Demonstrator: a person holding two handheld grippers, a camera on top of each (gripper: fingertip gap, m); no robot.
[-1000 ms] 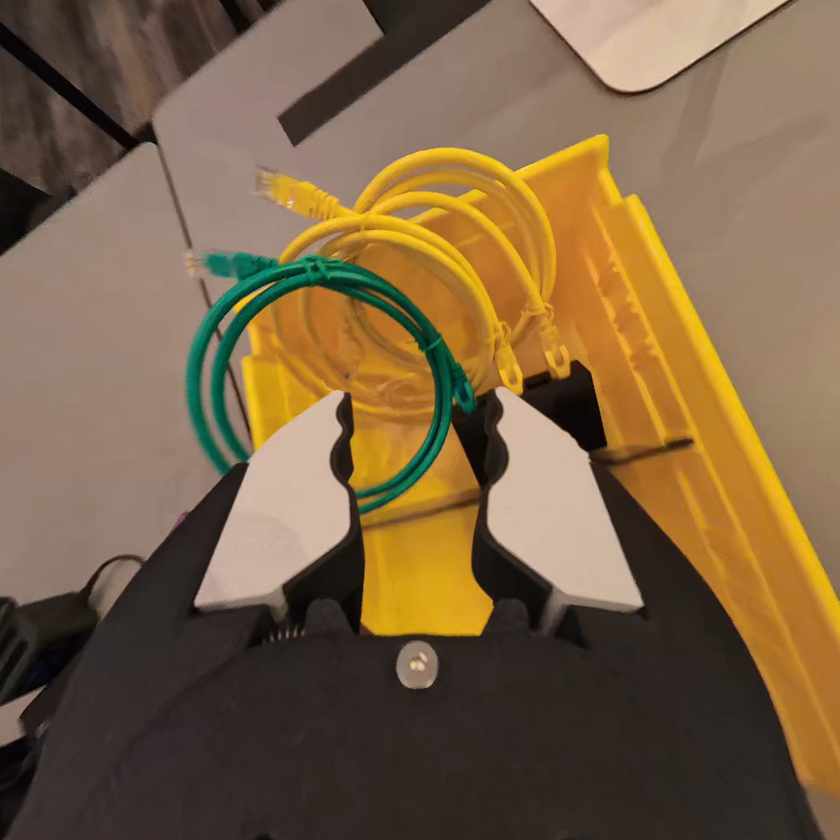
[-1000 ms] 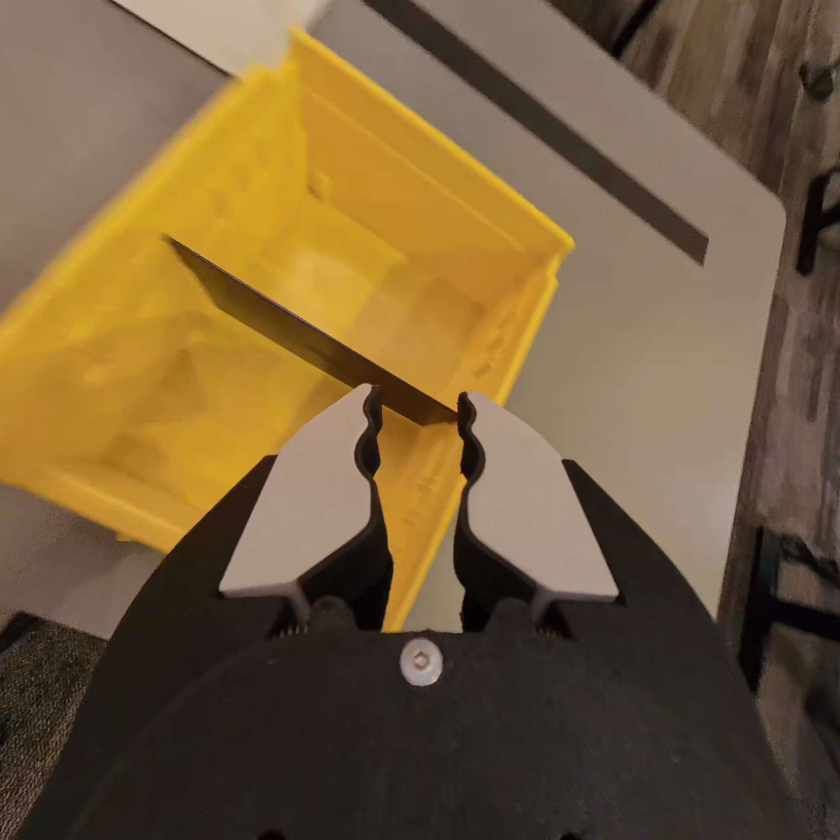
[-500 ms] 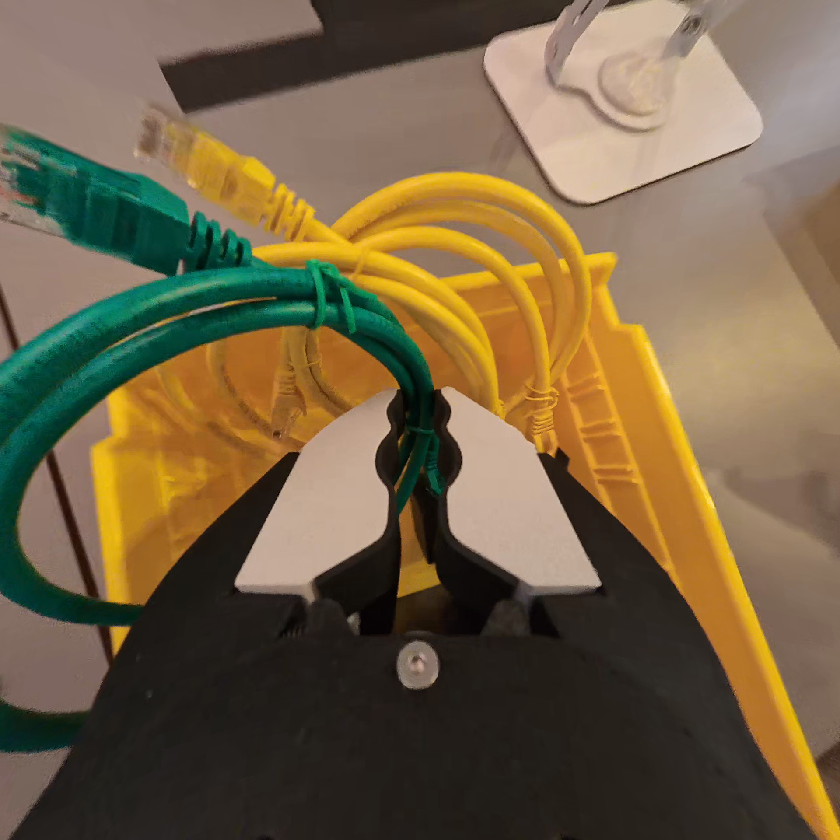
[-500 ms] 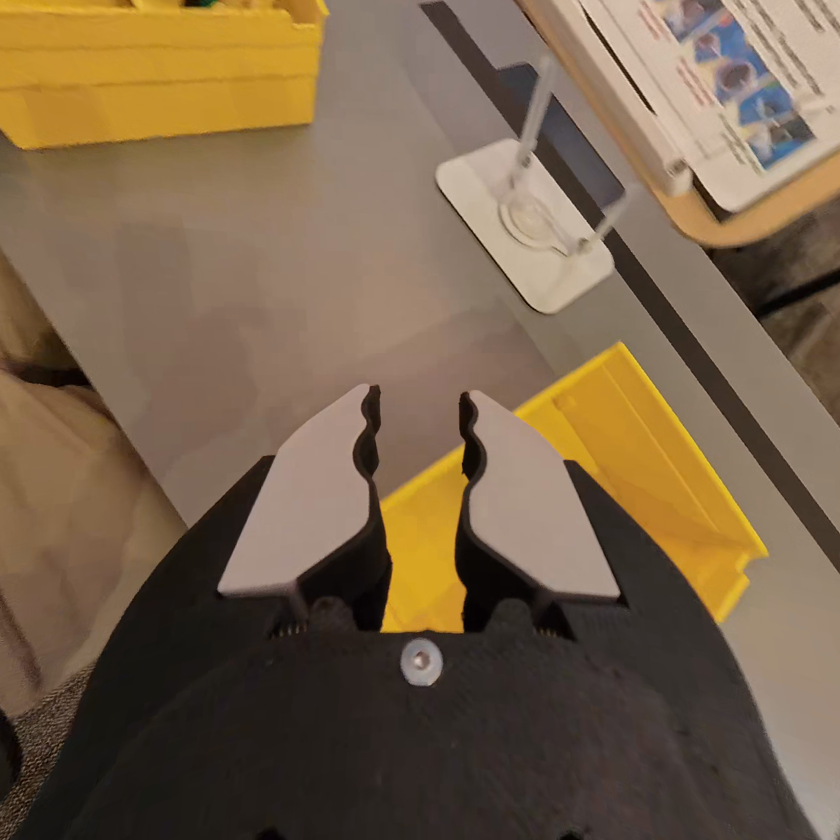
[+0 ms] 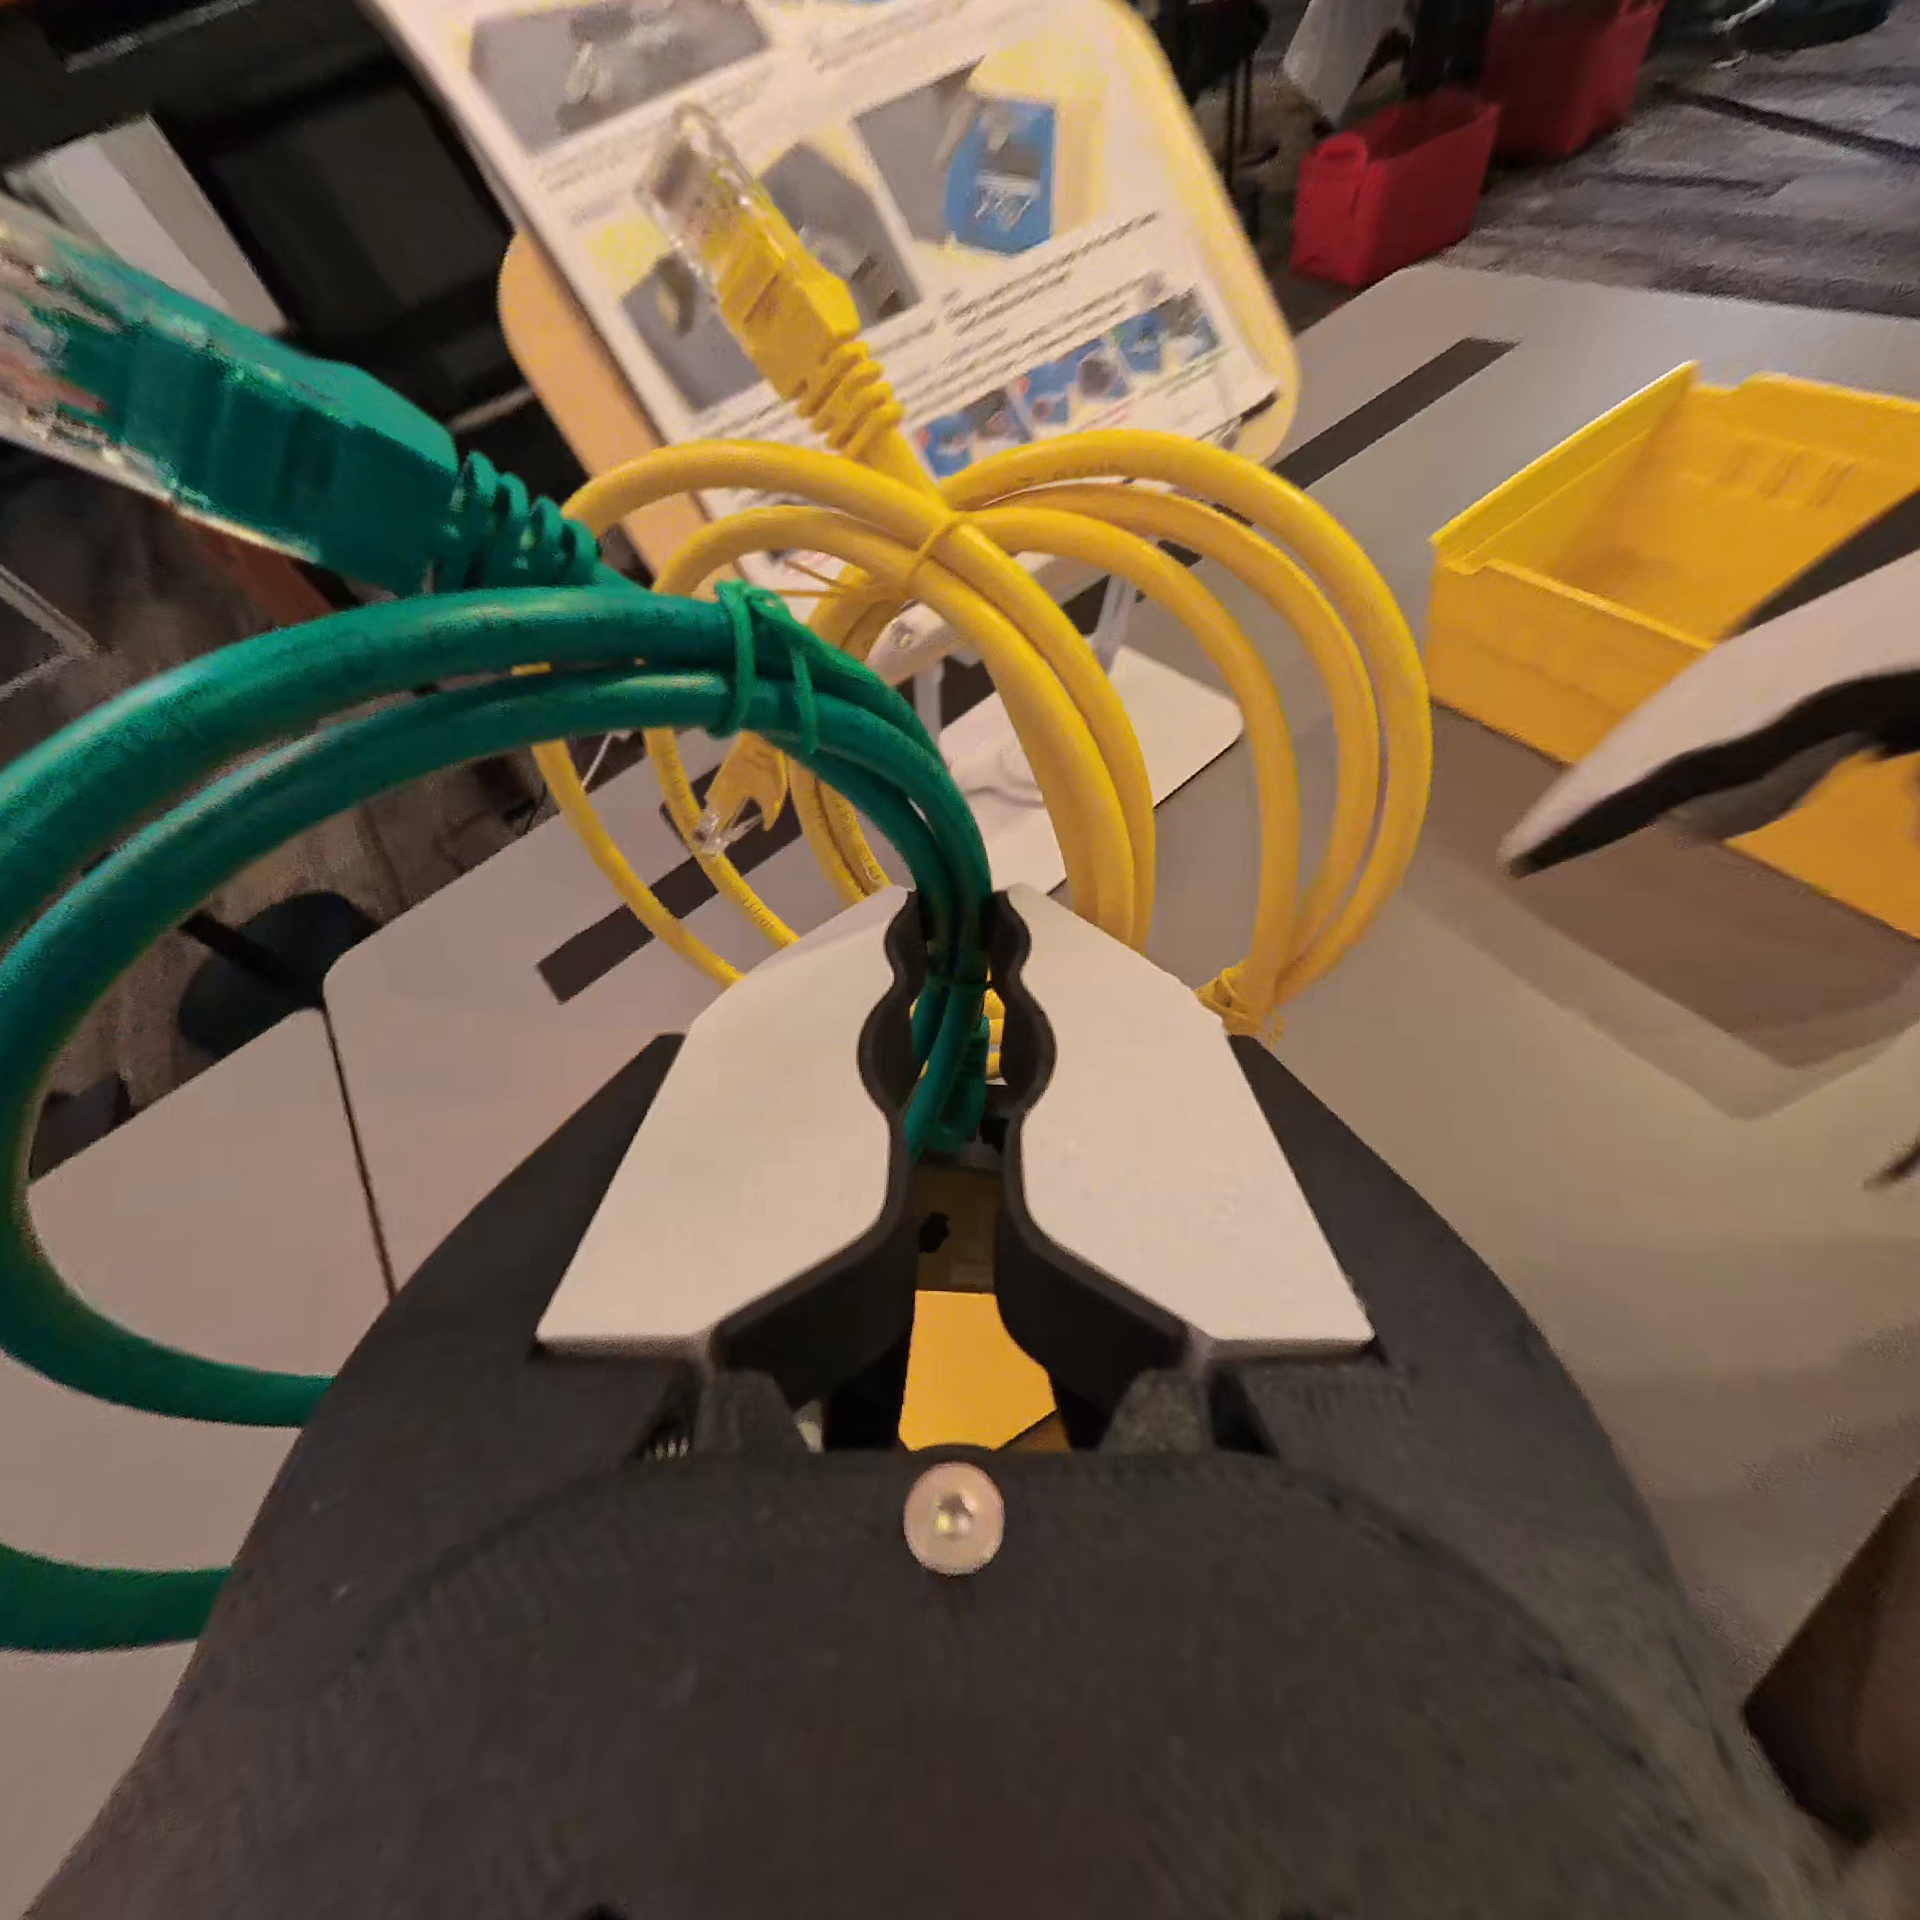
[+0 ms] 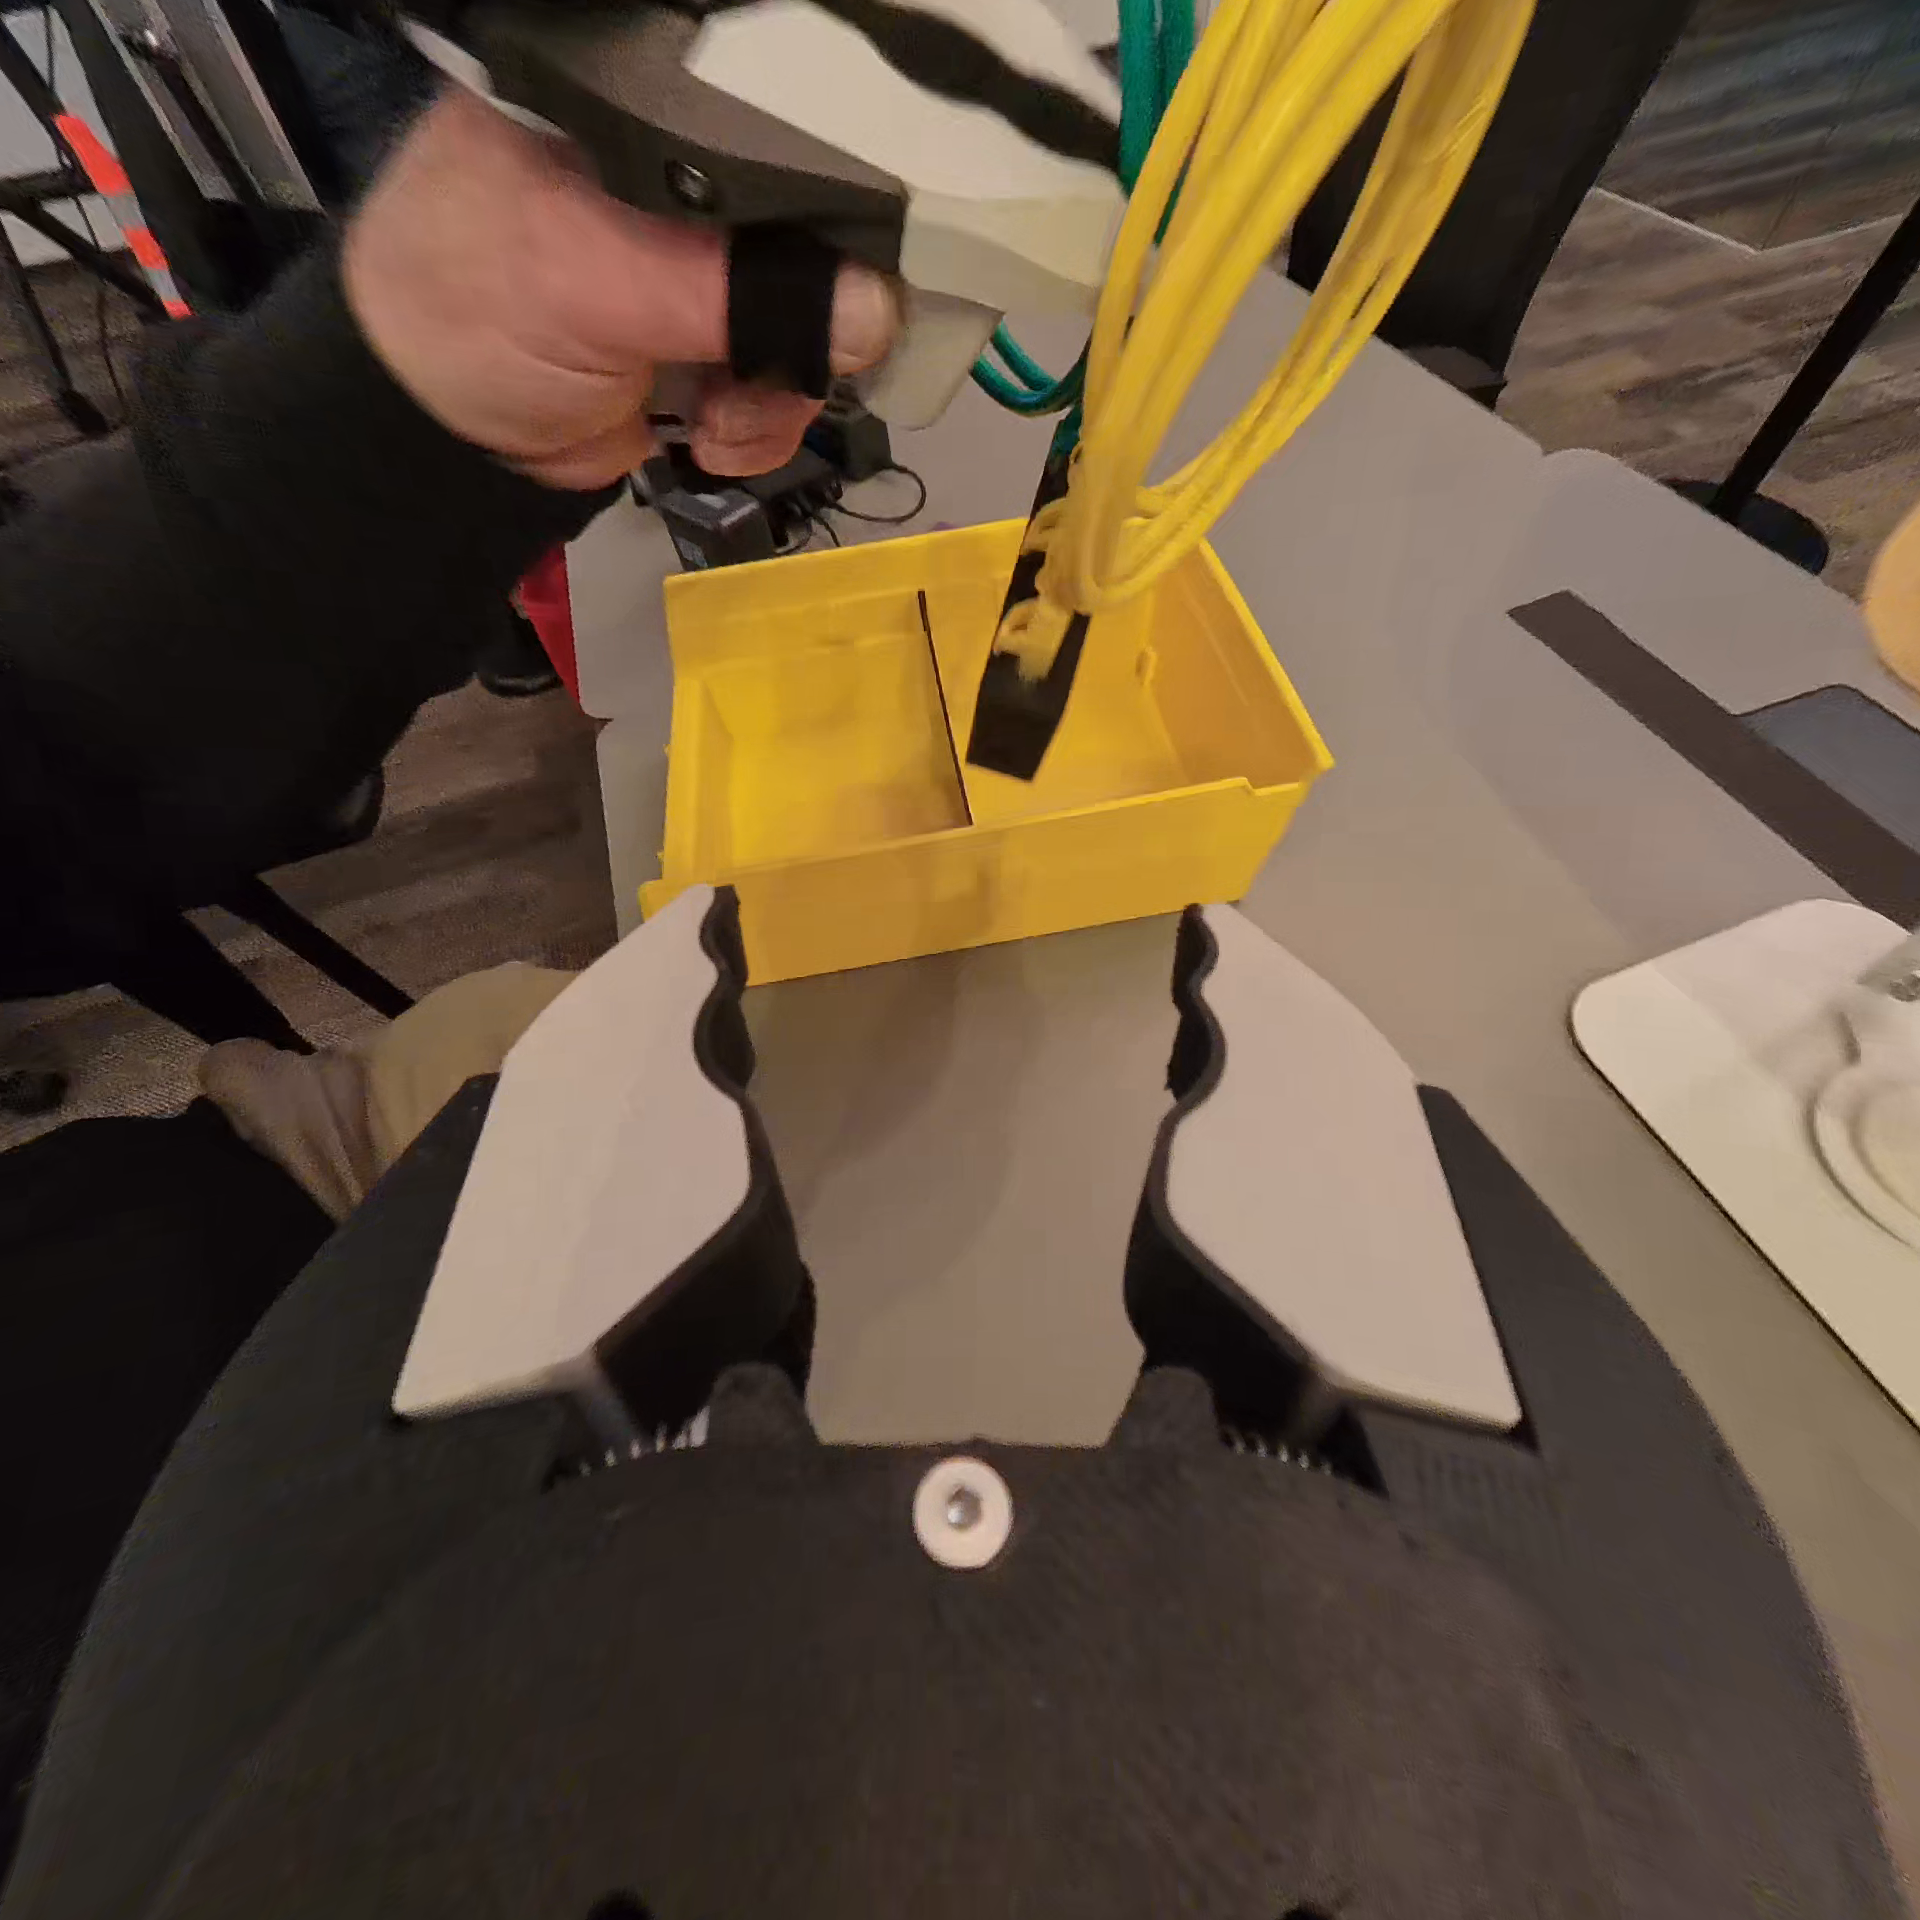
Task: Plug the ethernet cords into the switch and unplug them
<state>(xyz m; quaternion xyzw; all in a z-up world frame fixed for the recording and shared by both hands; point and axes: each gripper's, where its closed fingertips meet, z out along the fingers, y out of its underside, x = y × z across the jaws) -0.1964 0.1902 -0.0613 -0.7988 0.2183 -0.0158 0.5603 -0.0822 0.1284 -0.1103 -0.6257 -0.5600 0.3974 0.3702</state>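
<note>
My left gripper (image 5: 951,920) is shut on the green ethernet cord (image 5: 312,675), a tied coil whose plug sticks out to the upper left. Tied yellow ethernet cords (image 5: 1143,623) hang in the same bunch. In the right wrist view the left gripper (image 6: 883,177), held by a hand (image 6: 540,301), is up in the air. The yellow cords (image 6: 1195,312) dangle from it, with the black switch (image 6: 1023,707) hanging on their ends over the right compartment of a yellow bin (image 6: 935,883). My right gripper (image 6: 961,925) is open and empty, just in front of the bin.
The bin stands on a grey table (image 6: 1403,779) and has a thin black divider. A white stand base (image 6: 1766,1091) lies to the right. A printed board (image 5: 883,208) and a second yellow bin (image 5: 1662,540) stand beyond the cords. The right gripper's finger (image 5: 1714,727) shows at the right.
My left gripper shut on the green cord and lifted the cords and hanging switch out of the bin. My right gripper swung round to face the bin and opened wider.
</note>
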